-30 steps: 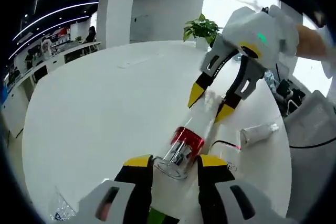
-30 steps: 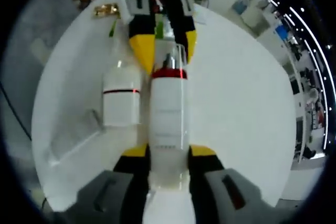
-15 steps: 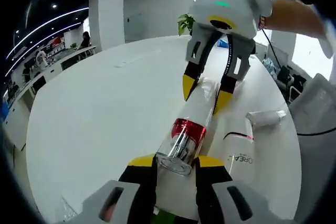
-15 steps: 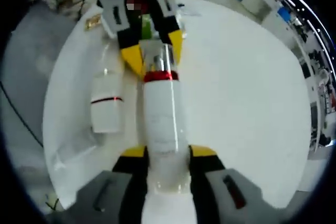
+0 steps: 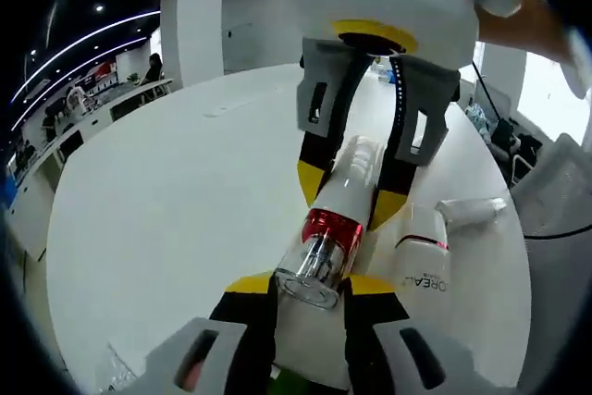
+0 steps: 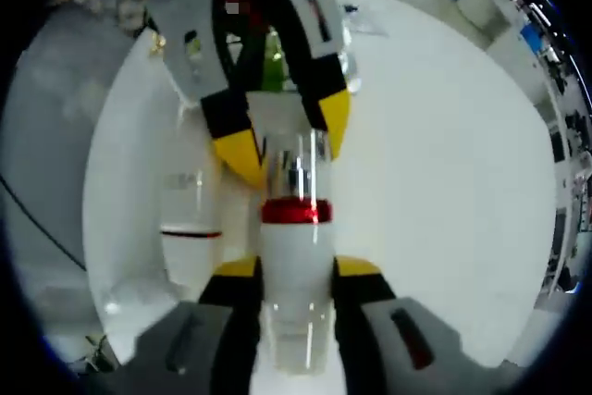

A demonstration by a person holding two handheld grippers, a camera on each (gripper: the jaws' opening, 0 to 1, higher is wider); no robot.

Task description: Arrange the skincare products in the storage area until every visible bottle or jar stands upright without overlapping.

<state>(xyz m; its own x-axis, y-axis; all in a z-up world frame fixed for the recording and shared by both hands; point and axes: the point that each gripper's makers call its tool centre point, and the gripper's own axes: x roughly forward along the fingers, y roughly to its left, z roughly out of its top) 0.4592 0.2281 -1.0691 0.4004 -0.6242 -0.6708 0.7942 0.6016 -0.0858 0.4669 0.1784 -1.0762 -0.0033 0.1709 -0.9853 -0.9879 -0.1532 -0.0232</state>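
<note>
- While both grippers share one bottle [image 5: 338, 201], it lies level above the table [image 5: 166, 191].
- Left gripper [image 5: 305, 286] clamps its clear cap [image 5: 313, 267].
- Right gripper [image 6: 289, 270] clamps its white body.
- Next, likely: tip upright, set beside second bottle [image 5: 421, 261].

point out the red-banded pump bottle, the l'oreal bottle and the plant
red-banded pump bottle [image 5: 330, 230], left gripper view, on its red collar
l'oreal bottle [image 5: 421, 264], left gripper view, on its white body near the lettering
plant [image 5: 381, 66], left gripper view, on leaves behind the right tongs
</note>
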